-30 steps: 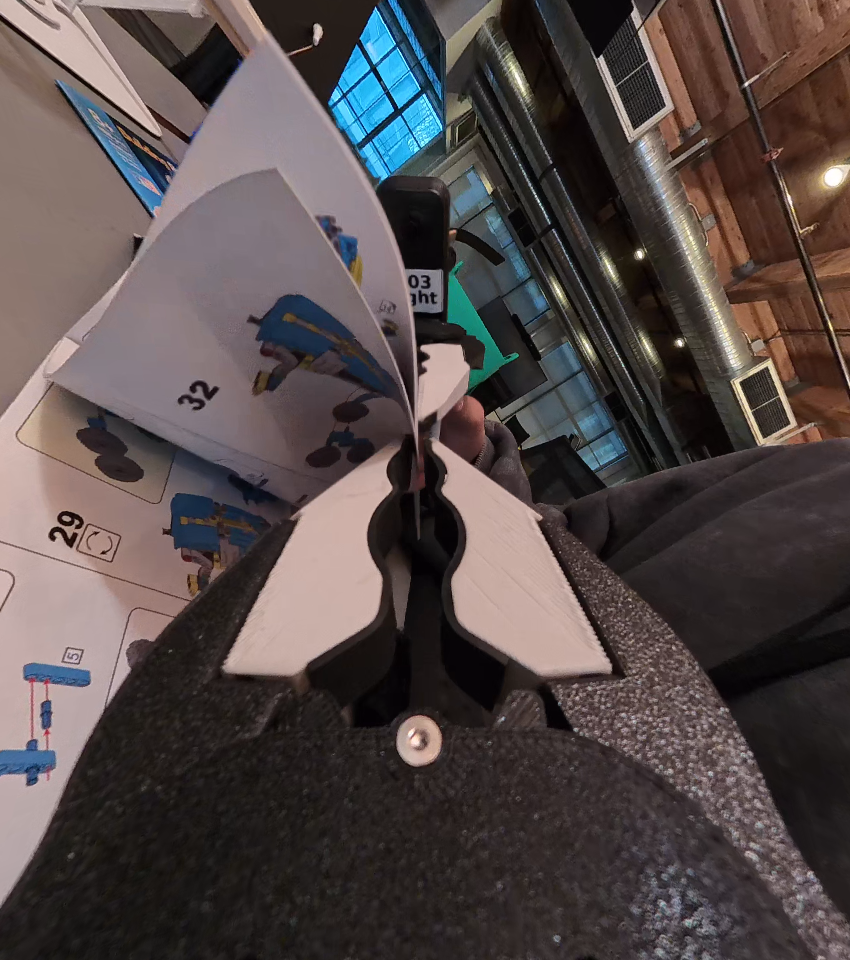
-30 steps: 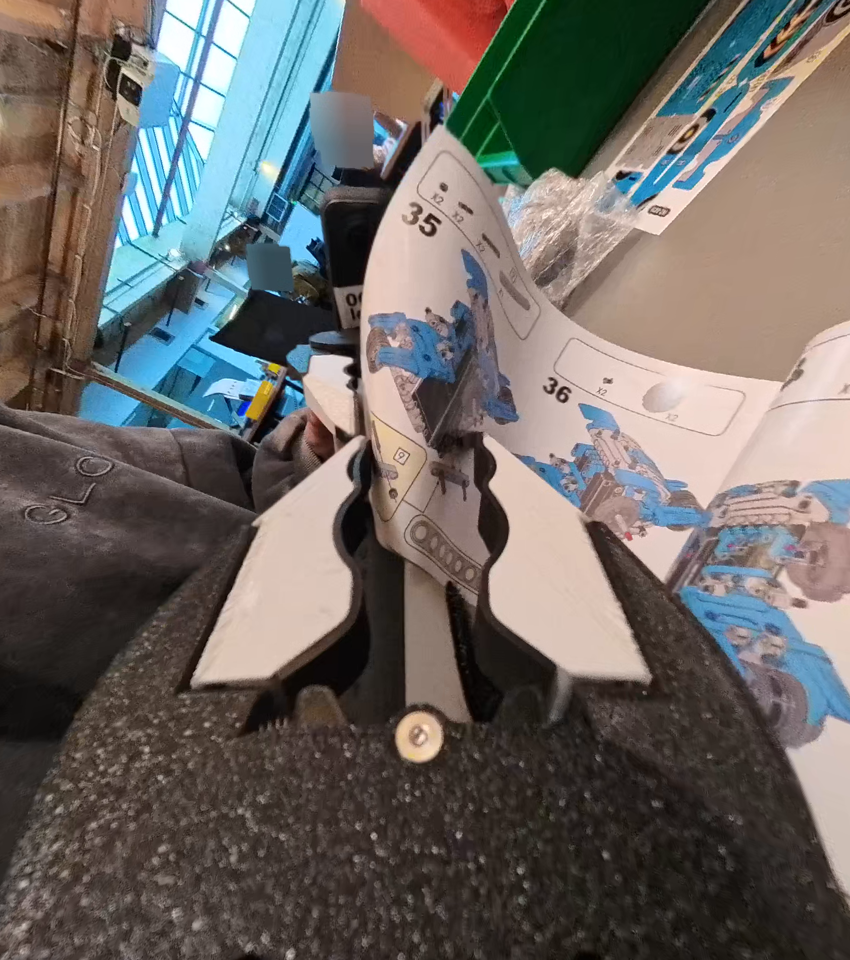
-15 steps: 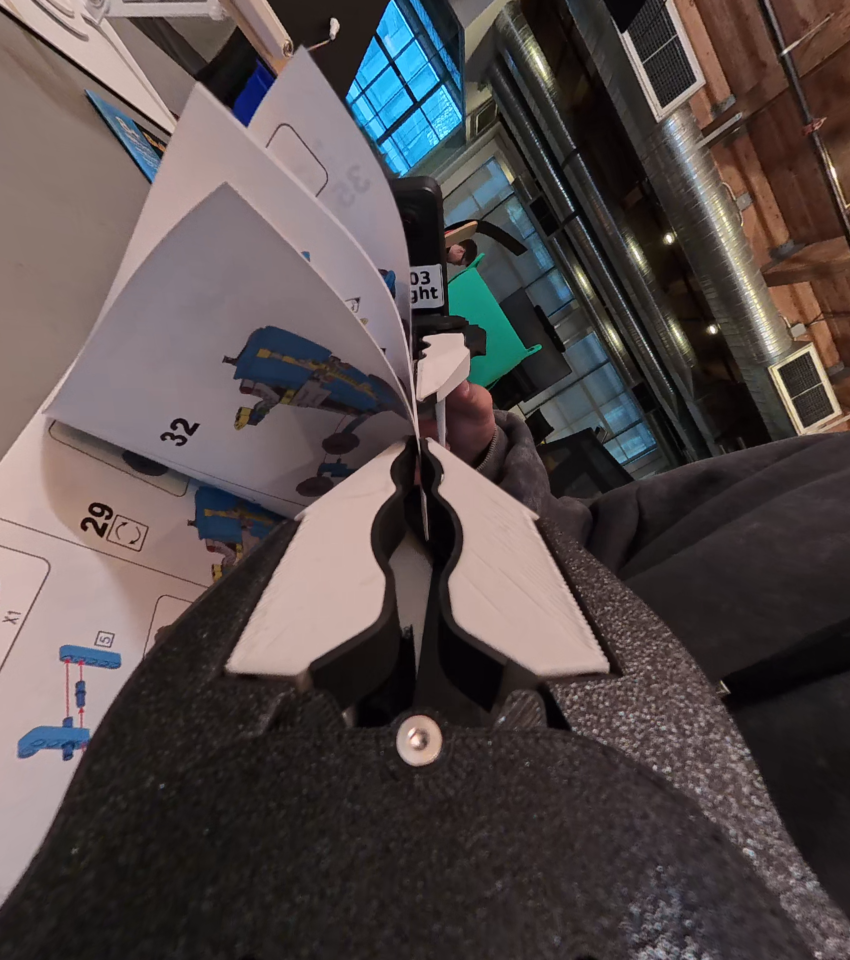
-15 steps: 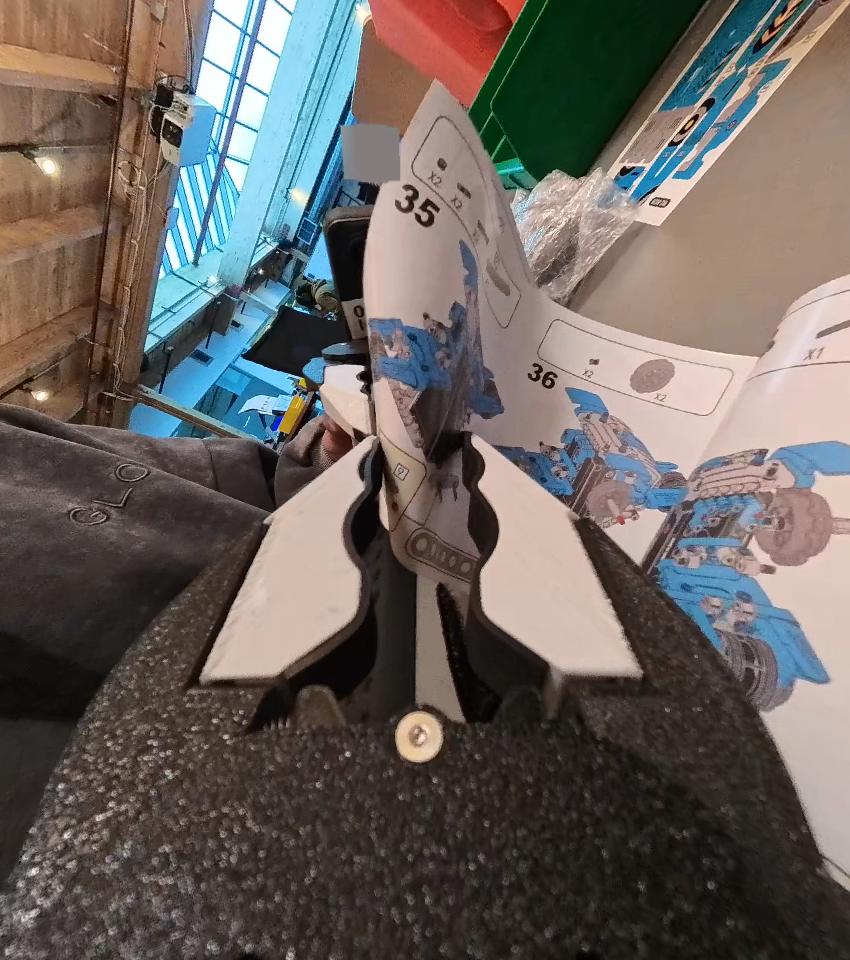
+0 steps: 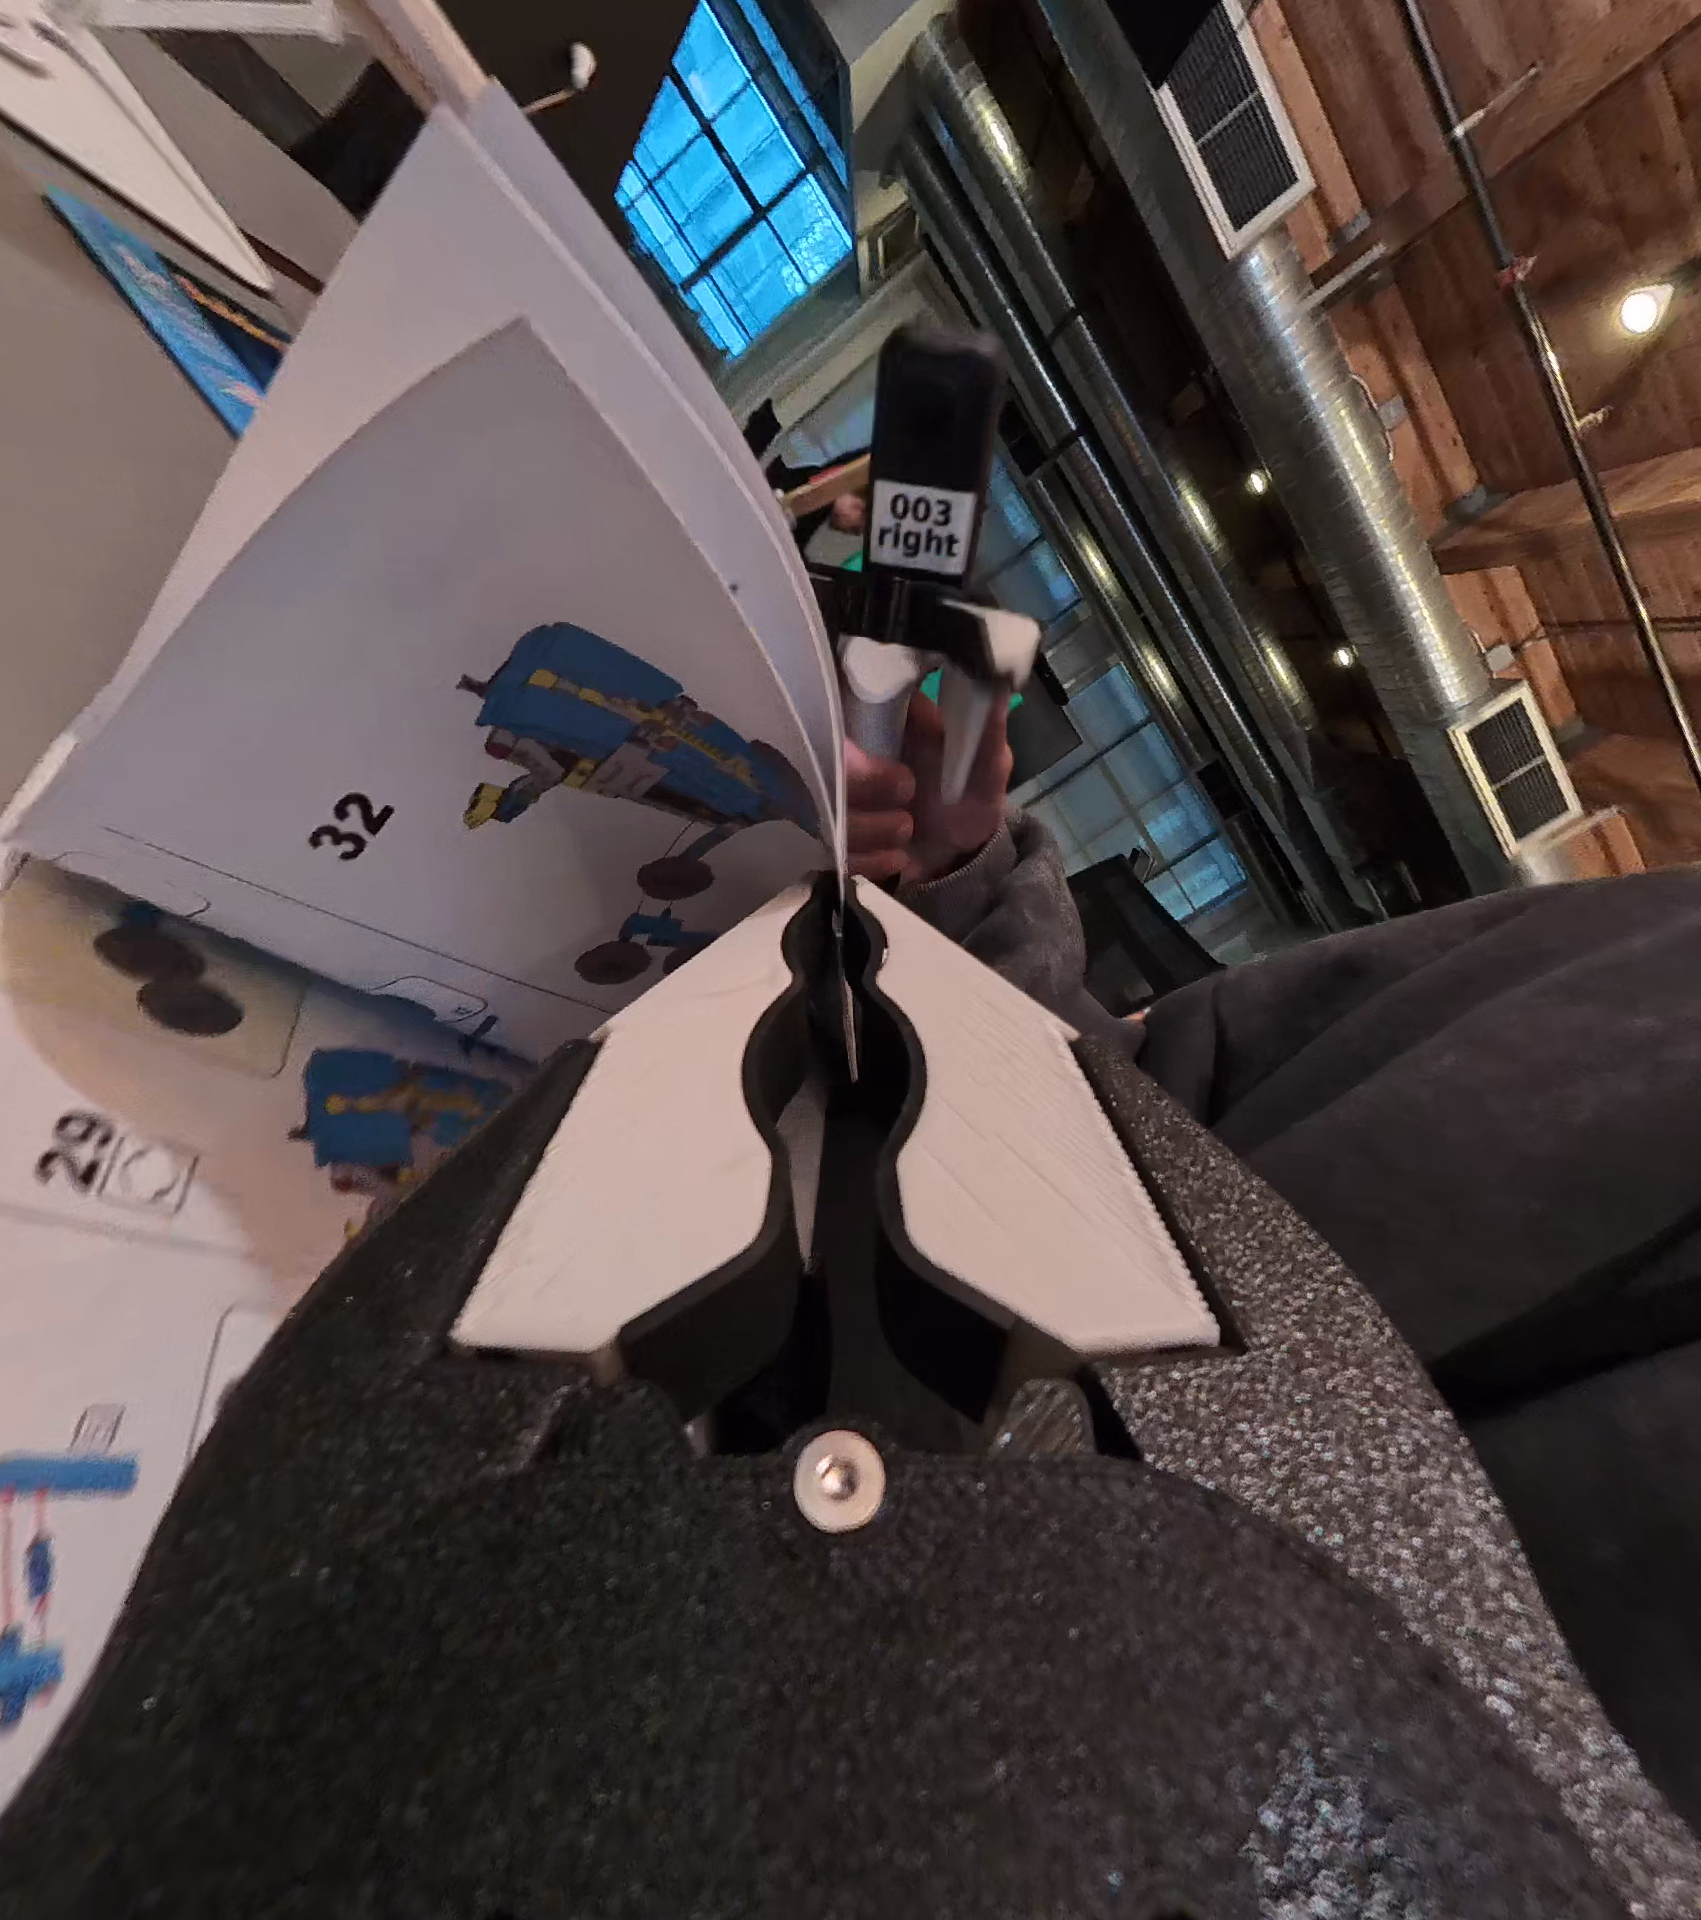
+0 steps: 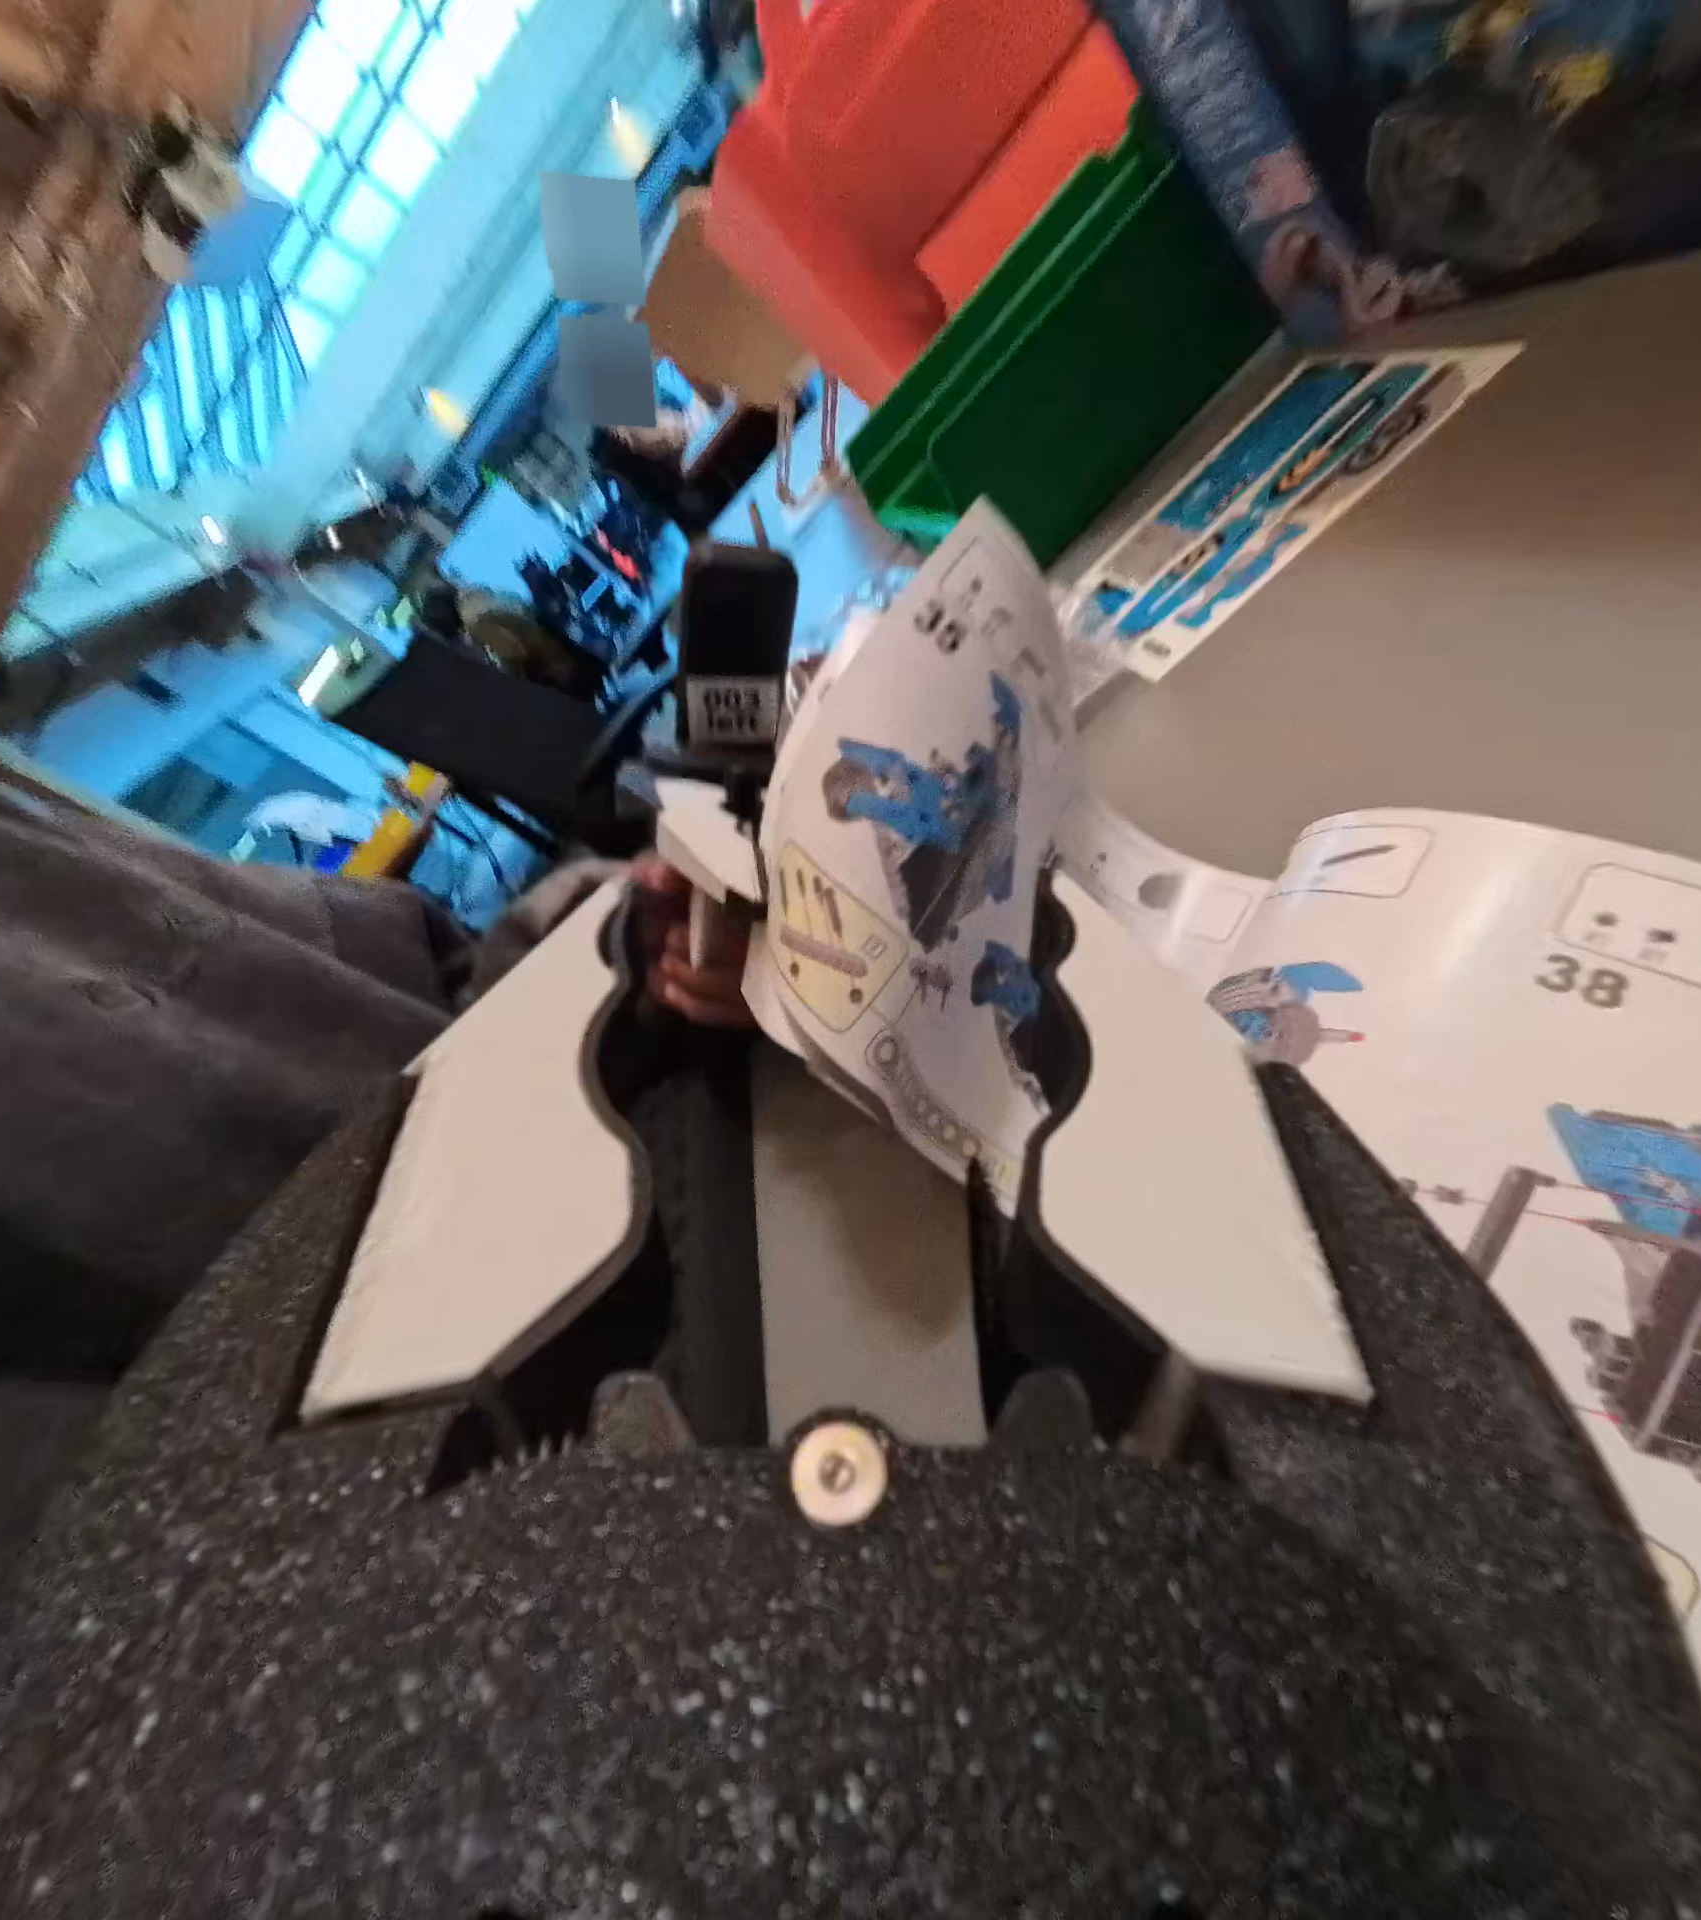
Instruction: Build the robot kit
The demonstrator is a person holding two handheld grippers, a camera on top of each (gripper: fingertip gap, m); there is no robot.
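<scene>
An open instruction booklet (image 5: 46, 1299) with blue model drawings lies on a grey table (image 5: 15, 468). My left gripper (image 5: 841, 899) is shut on the edge of a few lifted pages (image 5: 461, 644), which curve up from its fingertips. My right gripper (image 6: 841, 894) is open wide; one lifted page (image 6: 908, 883) hangs loose between its fingers, close to the right one. The right gripper also shows in the left wrist view (image 5: 939, 675), open, held by a hand just behind the pages. The left gripper shows in the right wrist view (image 6: 711, 852), pinching that page.
A green bin (image 6: 1064, 395) and a red bin (image 6: 887, 187) stand at the table's back, with a blue printed box (image 6: 1448, 135) and a sticker sheet (image 6: 1261, 499) beside them. The flat part of the booklet (image 6: 1552, 1039) lies at right. A person's dark sweater (image 5: 1448, 1143) is close.
My right gripper has opened wider and drawn back from the page. My left gripper stays shut on the lifted pages. Both views have shifted and blurred a little.
</scene>
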